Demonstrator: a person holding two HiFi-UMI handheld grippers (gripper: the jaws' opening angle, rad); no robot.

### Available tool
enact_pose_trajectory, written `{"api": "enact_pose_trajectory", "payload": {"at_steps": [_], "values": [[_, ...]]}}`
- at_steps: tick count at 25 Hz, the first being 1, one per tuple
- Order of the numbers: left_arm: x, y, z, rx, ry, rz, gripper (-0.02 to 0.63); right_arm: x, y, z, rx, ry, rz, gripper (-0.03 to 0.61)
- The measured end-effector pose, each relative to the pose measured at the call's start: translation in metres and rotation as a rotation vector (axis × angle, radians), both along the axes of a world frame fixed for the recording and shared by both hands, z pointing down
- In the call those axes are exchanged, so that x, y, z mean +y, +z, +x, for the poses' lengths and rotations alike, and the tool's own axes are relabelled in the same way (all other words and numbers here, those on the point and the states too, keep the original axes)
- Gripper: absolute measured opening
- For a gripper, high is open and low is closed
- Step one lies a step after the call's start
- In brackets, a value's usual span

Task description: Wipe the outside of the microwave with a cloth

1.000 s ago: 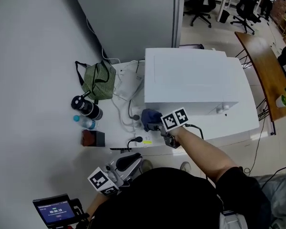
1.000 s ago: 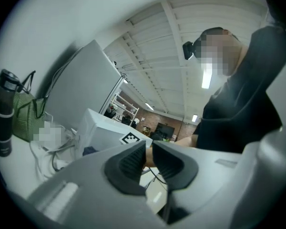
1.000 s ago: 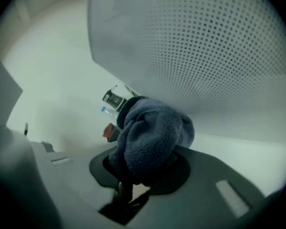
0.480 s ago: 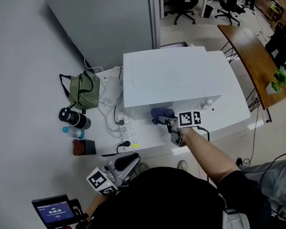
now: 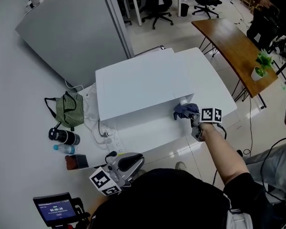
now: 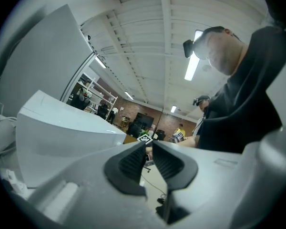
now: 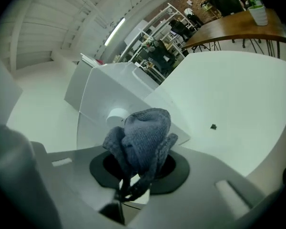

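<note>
Your right gripper, clamped on a blue cloth, holds it against the right end of the microwave's near face. Your left gripper is closed, empty and idle. Wiping looks partway done, with the top likely still to do.

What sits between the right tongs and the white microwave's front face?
Only the bunched blue-grey knitted cloth, clamped in the right tongs, beside the white microwave's round knob; the right gripper view shows it.

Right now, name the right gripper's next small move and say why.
Probably slide the cloth round the microwave's right front corner onto its side panel. The right gripper is shut on the cloth, which sits at the right end of the front face by the knob; the left gripper hangs low, empty.
</note>
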State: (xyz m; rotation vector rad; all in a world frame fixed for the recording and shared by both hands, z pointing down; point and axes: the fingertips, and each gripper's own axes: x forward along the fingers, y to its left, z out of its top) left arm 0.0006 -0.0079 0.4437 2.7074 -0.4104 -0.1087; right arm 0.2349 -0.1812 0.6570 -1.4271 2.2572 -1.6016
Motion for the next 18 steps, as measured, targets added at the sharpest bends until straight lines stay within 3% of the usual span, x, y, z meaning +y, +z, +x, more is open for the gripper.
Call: {"api": "enact_pose_trajectory", "payload": {"at_steps": [5,8,12,18], "values": [[0.001,-0.001,0.001,0.008,-0.007,0.008,0.044,0.004,0.000,0.021,0.044,0.011,0.015,0.084],[0.001,-0.001,-0.011,0.021,-0.032,0.005,0.044,0.015,-0.013,0.001,0.112,-0.077,0.081,0.077],[0.003,0.004,-0.041,0.030,-0.090,-0.002,0.044,0.035,-0.027,-0.090,0.104,-0.291,0.155,0.075],[0.014,0.027,-0.109,0.030,-0.208,-0.038,0.044,0.037,0.010,-0.260,0.008,-0.543,0.088,0.075]]}}
